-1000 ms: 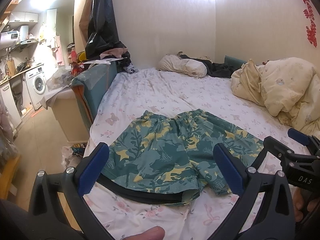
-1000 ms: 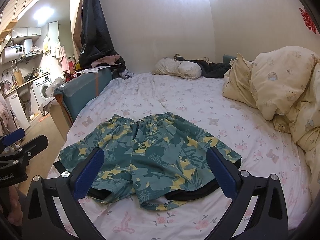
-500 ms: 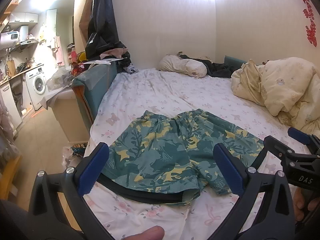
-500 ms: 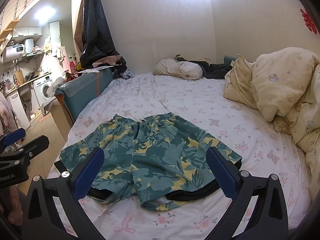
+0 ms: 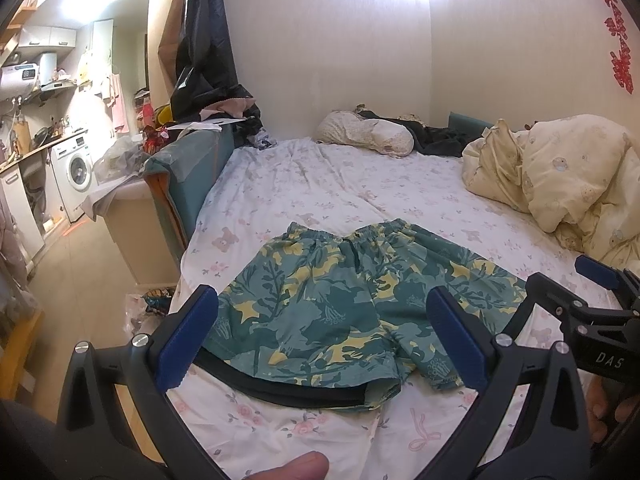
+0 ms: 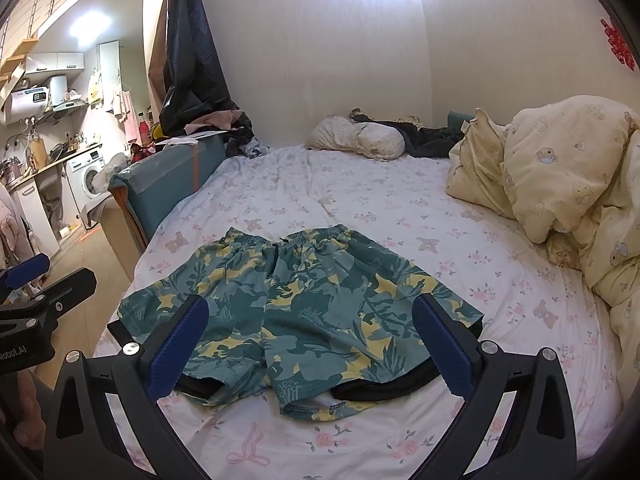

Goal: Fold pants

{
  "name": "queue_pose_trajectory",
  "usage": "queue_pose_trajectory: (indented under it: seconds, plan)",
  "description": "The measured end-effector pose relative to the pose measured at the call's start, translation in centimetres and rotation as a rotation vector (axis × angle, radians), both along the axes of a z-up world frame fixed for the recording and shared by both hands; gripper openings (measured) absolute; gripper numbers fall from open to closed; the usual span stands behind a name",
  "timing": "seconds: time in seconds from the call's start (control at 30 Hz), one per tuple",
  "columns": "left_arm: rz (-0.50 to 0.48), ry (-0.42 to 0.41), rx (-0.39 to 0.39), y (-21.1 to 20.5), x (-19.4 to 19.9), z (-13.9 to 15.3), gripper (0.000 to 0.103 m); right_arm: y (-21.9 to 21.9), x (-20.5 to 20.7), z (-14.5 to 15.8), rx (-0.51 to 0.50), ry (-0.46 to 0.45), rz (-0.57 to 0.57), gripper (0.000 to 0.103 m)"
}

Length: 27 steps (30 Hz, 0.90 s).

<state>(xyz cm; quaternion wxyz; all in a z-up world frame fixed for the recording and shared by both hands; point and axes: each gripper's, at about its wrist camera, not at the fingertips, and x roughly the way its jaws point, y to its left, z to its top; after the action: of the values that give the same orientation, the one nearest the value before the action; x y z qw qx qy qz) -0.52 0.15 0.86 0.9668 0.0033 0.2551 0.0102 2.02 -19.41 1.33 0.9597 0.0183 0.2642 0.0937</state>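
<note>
Green and yellow camouflage-print shorts point(image 5: 352, 304) lie flat on the bed, waistband toward the far wall, leg hems with black lining toward me; they also show in the right wrist view point(image 6: 296, 308). My left gripper point(image 5: 320, 340) is open and empty, held above the near left hem. My right gripper point(image 6: 308, 344) is open and empty, held above the near right hem. Each gripper shows at the edge of the other's view.
The bed point(image 5: 360, 184) has a white floral sheet. A cream duvet point(image 6: 568, 168) is heaped at the right, a pillow point(image 6: 360, 140) and dark clothes at the far end. A teal bed board point(image 5: 188, 176) and the floor lie at the left.
Both grippers have drifted very slightly; the shorts lie as before and both grippers stay open.
</note>
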Motion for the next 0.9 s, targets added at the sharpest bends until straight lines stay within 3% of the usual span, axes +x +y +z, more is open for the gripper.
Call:
queue_pose_trajectory:
  seconds: [0.9]
  plan:
    - [0.0, 0.006, -0.007, -0.02, 0.43, -0.22, 0.102, 0.07, 0.07, -0.2, 0.006, 0.016, 0.019, 0.103]
